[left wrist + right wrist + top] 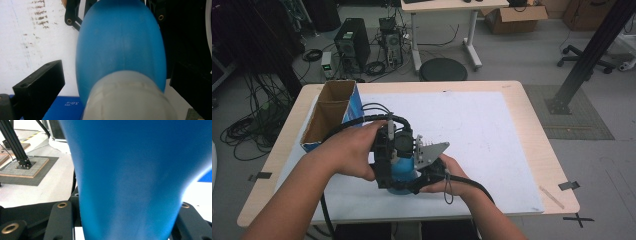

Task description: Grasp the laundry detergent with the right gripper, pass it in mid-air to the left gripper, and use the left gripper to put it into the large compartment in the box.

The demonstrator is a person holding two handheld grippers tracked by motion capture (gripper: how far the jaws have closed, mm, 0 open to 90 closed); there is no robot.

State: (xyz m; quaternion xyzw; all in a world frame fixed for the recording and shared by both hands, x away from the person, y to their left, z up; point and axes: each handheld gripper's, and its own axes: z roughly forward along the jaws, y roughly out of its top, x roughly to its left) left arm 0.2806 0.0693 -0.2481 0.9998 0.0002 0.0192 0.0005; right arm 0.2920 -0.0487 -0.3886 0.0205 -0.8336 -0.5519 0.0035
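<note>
both pairs of black jaws sit around one thing, a smooth blue plastic bottle with a pale translucent cap (120, 57). in the left gripper view the left gripper (117, 82) has one jaw standing a little apart from the bottle's left side, with white table showing between, while the other jaw is lost in dark at the right edge; i cannot tell whether that pair is pressing on the bottle or merely straddling it. in the right gripper view the right gripper (125, 220) has its jaws flanking the narrowing blue body close on either side, and they look clamped on it, though the actual contact is too near the lens to be sure.

in the high view the bottle (401, 170) is near the front middle of the white-topped table (492, 130), held between the two grippers, with the person's left hand (349, 150) and right hand (447, 175) wrapped around the tools. whether the bottle rests on the table or is lifted off it i cannot tell. an open brown cardboard box with blue sides (329, 115) stands well apart at the back left.

my judgement of the risk: the bottle's surface is slick and curved and its body tapers, so a loose or uneven squeeze could let it slide or twist out. if the two grippers pull in different directions, the cap end could slip free and the bottle drop or tip onto the table.
</note>
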